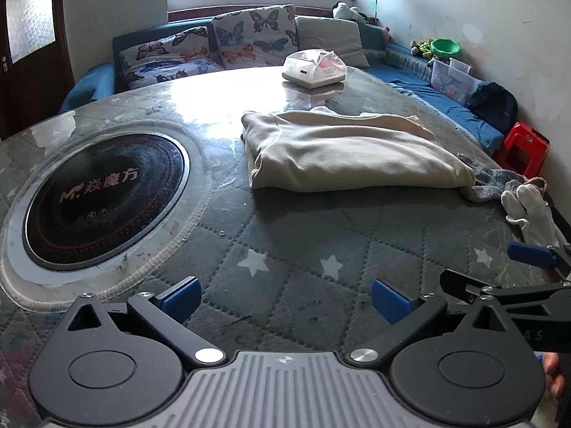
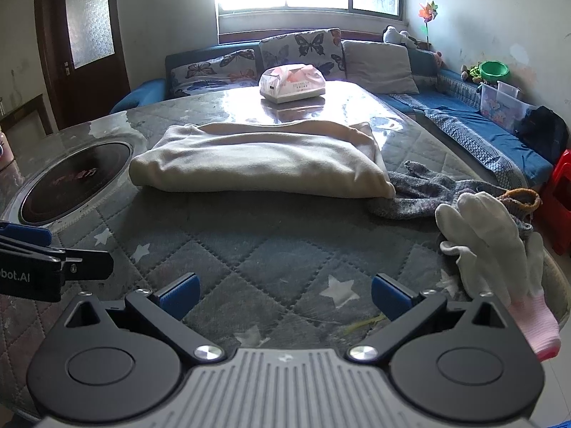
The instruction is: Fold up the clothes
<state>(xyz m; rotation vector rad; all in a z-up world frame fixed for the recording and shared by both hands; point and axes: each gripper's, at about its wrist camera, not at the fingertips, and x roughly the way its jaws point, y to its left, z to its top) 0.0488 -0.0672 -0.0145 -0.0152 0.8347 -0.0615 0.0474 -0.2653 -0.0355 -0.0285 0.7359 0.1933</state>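
A cream garment (image 1: 342,149) lies folded into a thick rectangle on the quilted table cover (image 1: 285,249); in the right wrist view the same cream garment (image 2: 257,160) sits in the middle of the table. My left gripper (image 1: 285,299) is open over bare cover, well short of the garment, with nothing between its blue pads. My right gripper (image 2: 283,294) is open too, empty, near the table's front edge. The right gripper's arm (image 1: 517,289) shows at the far right of the left wrist view. The left gripper's body (image 2: 43,267) shows at the far left of the right wrist view.
A grey knit glove (image 2: 428,192) and a white glove (image 2: 489,242) lie at the garment's right end. A round black hotplate (image 1: 103,199) is set into the table's left side. A tissue pack (image 1: 314,67) stands at the back. Behind are a blue sofa (image 1: 442,96) and a red stool (image 1: 524,149).
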